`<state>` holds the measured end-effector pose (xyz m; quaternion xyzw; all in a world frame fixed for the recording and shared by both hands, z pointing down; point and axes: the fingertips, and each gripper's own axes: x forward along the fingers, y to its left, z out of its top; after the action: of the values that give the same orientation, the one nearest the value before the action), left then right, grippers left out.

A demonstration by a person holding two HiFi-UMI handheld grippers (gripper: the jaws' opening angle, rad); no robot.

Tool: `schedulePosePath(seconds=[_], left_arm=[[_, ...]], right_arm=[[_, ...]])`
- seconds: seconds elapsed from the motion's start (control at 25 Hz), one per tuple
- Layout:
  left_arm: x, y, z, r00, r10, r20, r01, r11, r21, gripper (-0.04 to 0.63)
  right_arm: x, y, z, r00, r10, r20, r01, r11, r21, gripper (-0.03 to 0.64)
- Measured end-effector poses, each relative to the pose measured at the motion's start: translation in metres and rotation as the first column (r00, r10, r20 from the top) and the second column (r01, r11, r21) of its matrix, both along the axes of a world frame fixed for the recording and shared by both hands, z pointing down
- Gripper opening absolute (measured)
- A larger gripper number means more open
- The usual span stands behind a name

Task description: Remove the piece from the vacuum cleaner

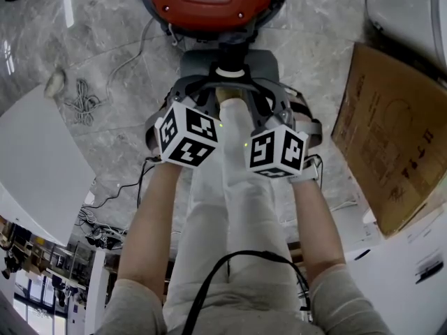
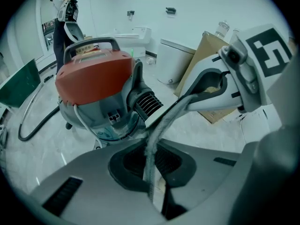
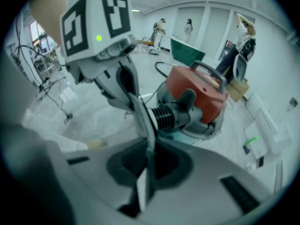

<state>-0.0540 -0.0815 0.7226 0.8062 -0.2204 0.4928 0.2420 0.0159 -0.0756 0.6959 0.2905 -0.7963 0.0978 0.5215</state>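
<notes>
The vacuum cleaner (image 1: pixel 209 2) is a red-topped canister on the marble floor just ahead of my legs; it also shows as the vacuum cleaner (image 2: pixel 93 86) and the vacuum cleaner (image 3: pixel 199 95) in the two gripper views. A black ribbed port piece (image 2: pixel 147 104) sticks out of its side toward me, seen again as the ribbed piece (image 3: pixel 164 116). My left gripper (image 1: pixel 202 86) and right gripper (image 1: pixel 262 86) are held side by side, a short way from that piece and touching nothing. The left gripper (image 2: pixel 150 142) and the right gripper (image 3: pixel 149 146) are both shut, with nothing between the jaws.
A cardboard sheet (image 1: pixel 394 138) leans at the right and a white fixture (image 1: pixel 412 12) stands behind it. At the left lie a white board (image 1: pixel 35 166) and loose cables (image 1: pixel 84 103). A black hose (image 2: pixel 33 121) curls on the floor beside a green panel (image 2: pixel 18 86).
</notes>
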Motion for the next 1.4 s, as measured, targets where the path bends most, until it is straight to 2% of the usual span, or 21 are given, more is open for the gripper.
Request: schedulePosePath(seconds=[0.24,0.48,0.8,1.08,1.16,1.28,1.4], left_arm=[[-0.001,0.002,0.014,0.999,0.019,0.034,-0.019,1.000,-0.007,0.035],[-0.004,0.004,0.007,0.999,0.016,0.049,-0.016,1.000,0.002,0.035],[0.000,0.012,-0.018,0.991,0.103,0.081,-0.108,0.992,0.069,0.035],[0.002,0.014,-0.014,0.992,0.101,0.073,-0.106,0.992,0.072,0.035],[-0.002,0.017,-0.006,0.989,0.115,0.093,-0.120,0.992,0.049,0.035],[-0.014,0.023,0.002,0.989,0.106,0.107,-0.110,0.993,0.033,0.035],[-0.027,0.032,0.006,0.991,0.086,0.101,-0.088,0.996,0.016,0.035]], right_arm=[[-0.007,0.004,-0.007,0.996,-0.072,-0.049,0.075,0.996,0.045,0.026],[-0.006,0.005,0.006,0.998,0.033,0.051,-0.033,0.999,-0.012,0.026],[0.001,0.011,0.027,0.989,0.129,0.070,-0.122,0.988,-0.094,0.026],[0.000,0.013,0.040,0.973,0.211,0.094,-0.195,0.968,-0.158,0.026],[-0.003,0.018,0.046,0.976,0.199,0.085,-0.181,0.966,-0.185,0.026],[-0.013,0.028,0.046,0.994,0.098,0.048,-0.090,0.986,-0.139,0.026],[-0.023,0.035,0.040,0.996,0.069,0.053,-0.062,0.991,-0.121,0.026]])
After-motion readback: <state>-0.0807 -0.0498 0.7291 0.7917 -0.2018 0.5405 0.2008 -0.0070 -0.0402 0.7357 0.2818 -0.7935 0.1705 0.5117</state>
